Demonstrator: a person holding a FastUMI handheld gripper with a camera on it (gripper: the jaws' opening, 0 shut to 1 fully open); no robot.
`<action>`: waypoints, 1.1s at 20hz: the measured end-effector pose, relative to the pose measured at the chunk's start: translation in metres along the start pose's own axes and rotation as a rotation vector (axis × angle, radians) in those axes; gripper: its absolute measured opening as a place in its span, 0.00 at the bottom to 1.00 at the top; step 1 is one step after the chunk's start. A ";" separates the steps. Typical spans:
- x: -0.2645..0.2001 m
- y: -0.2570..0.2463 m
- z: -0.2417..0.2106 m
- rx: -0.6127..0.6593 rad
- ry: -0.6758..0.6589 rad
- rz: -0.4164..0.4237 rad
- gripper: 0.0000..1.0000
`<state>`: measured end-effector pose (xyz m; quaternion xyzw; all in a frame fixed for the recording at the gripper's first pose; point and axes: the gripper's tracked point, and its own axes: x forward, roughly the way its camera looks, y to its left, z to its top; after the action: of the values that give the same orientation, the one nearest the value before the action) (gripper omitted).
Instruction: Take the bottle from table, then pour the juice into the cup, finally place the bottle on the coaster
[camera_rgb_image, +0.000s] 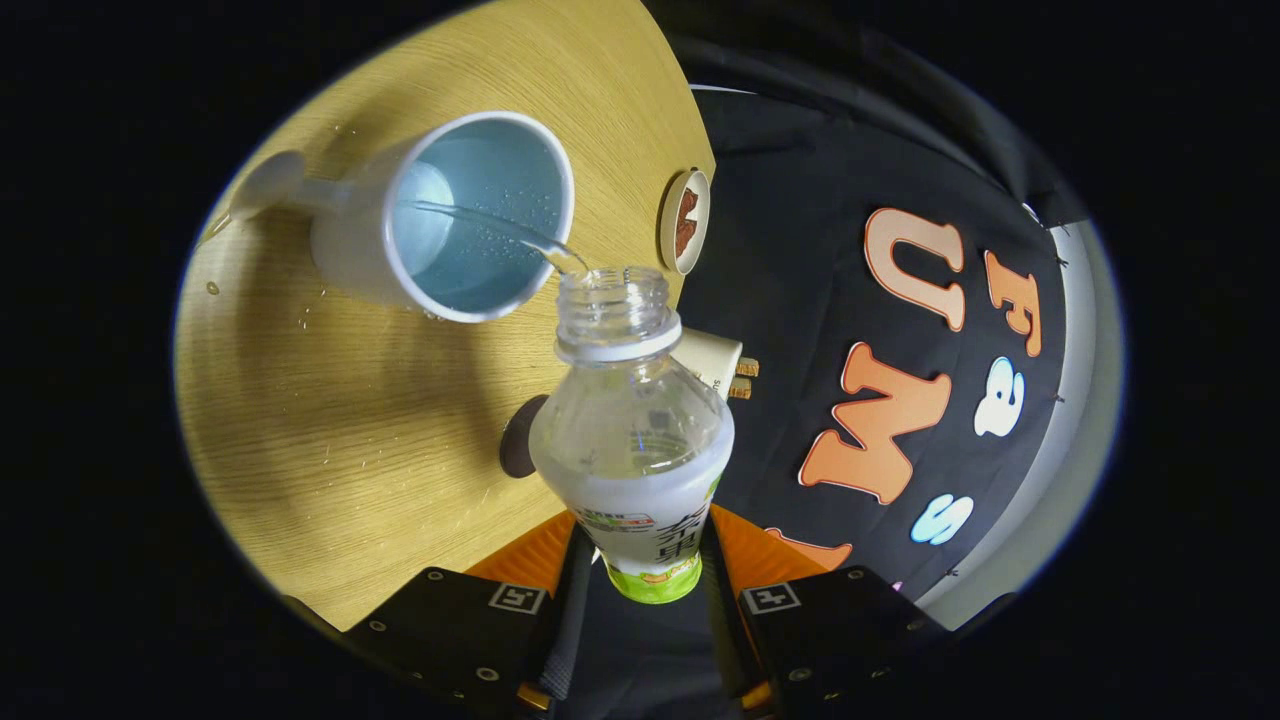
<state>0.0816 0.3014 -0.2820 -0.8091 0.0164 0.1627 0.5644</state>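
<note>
Claw (645, 560) grips bottle (632, 430); clear liquid streams into cup (470, 225).

Clear plastic bottle (632, 420), wood-grain table (330, 420)

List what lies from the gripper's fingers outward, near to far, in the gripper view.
Gripper, shut on the bottle → bottle's open mouth → poured stream → cup on the table.

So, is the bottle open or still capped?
Open: the bottle, held between the gripper fingers, has a bare neck and liquid streams into the cup.
</note>
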 end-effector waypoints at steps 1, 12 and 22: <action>0.001 -0.001 0.000 -0.006 -0.002 0.001 0.57; -0.003 -0.007 0.001 -0.077 -0.013 0.006 0.57; -0.007 -0.015 0.008 -0.147 -0.013 0.000 0.57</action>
<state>0.0759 0.3133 -0.2688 -0.8473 0.0006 0.1687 0.5036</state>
